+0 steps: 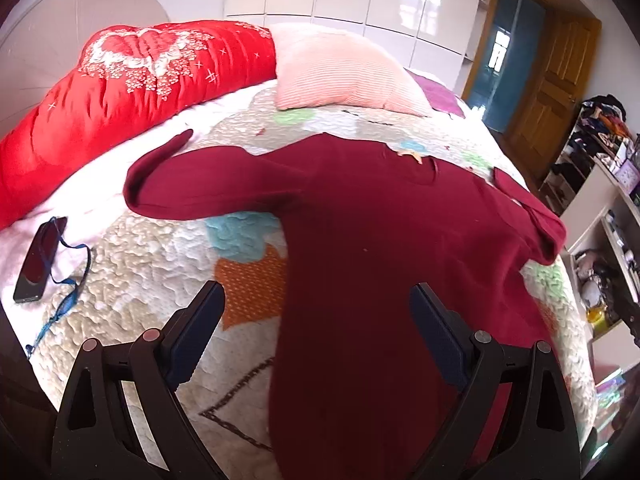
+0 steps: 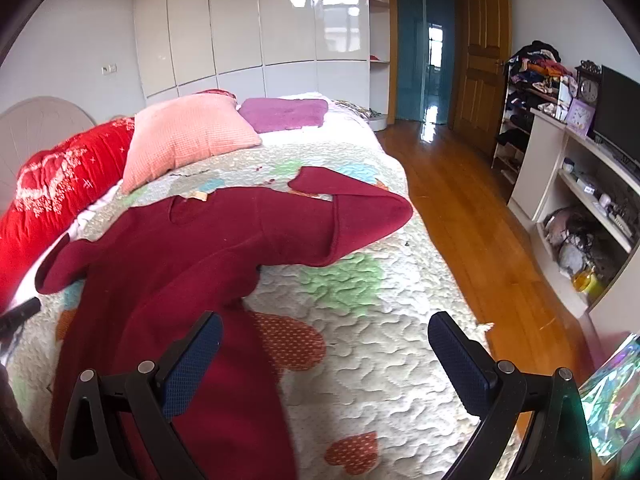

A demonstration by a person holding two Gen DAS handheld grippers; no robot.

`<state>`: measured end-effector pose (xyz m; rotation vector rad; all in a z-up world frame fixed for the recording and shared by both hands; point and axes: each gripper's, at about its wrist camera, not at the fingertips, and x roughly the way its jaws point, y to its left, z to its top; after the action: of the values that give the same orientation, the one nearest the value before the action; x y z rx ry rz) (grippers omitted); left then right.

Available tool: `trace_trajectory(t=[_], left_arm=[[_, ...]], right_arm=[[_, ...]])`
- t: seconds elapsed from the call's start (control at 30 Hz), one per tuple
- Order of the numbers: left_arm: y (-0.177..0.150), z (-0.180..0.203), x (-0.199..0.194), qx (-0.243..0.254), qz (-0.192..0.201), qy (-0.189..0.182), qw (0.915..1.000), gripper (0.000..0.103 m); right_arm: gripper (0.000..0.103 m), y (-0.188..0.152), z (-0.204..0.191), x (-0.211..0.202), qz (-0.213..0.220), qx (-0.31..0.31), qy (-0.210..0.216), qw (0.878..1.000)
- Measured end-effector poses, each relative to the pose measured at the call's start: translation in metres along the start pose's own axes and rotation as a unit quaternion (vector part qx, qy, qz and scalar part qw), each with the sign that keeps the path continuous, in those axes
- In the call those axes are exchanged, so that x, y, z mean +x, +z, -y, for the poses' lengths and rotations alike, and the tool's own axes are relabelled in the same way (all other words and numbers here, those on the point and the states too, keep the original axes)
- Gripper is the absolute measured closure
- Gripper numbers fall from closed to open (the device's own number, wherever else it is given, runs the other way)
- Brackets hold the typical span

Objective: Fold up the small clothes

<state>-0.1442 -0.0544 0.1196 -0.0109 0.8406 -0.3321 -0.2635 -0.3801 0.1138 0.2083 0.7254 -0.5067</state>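
A maroon long-sleeved top (image 1: 360, 220) is lying spread on the quilted bed (image 1: 160, 248) — both the left gripper (image 1: 316, 304) and the right gripper (image 2: 324, 332) are hovering wide, gripping nothing.

Brightness: both views bright, daylit; whites near the red quilt (image 1: 132, 92) blow out.
Light source: not in view; window-shaped reflections sit on the glossy wardrobe (image 2: 256, 32), and a lit doorway (image 2: 426, 48) glows beyond.
Glare: sheen on the wood floor (image 2: 448, 200) near the door; the phone (image 1: 38, 258) screen mirrors red.
Shadows: soft, under the sweater (image 1: 380, 240) sleeve and along the bed's near edge.
Blur: the sweater's near hem smears in both views; the shelves (image 1: 604, 216) are soft.
Distortion: strong fisheye; the bed (image 2: 360, 360) bulges, walls curve.
Corners: black vignette all round.
Colour: saturated reds, slight purple fringing at the right edge.
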Motion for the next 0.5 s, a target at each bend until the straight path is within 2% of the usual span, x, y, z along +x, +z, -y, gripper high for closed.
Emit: trace_trajectory(t=[0.07,0.23,0.4,0.5], left_arm=[[-0.003,0.007,-0.004,0.002,-0.003,-0.009,1.0,0.009],[-0.006,0.023,-0.013,0.006,0.009,-0.015,0.9998,0.009],[-0.006,0.033,-0.017,0.003,0.008,-0.029,0.9995,0.009],[-0.009,0.042,-0.02,0.017,0.01,-0.028,0.9994,0.009]], right_arm=[[0.001,-0.001,-0.008,-0.003,-0.003,0.01,0.018,1.0],[0.001,-0.001,-0.03,-0.012,0.01,-0.002,0.008,1.0],[0.001,0.003,-0.03,-0.017,0.011,0.038,0.035,0.999],[0.001,0.005,-0.035,-0.014,0.006,0.052,0.043,0.998]])
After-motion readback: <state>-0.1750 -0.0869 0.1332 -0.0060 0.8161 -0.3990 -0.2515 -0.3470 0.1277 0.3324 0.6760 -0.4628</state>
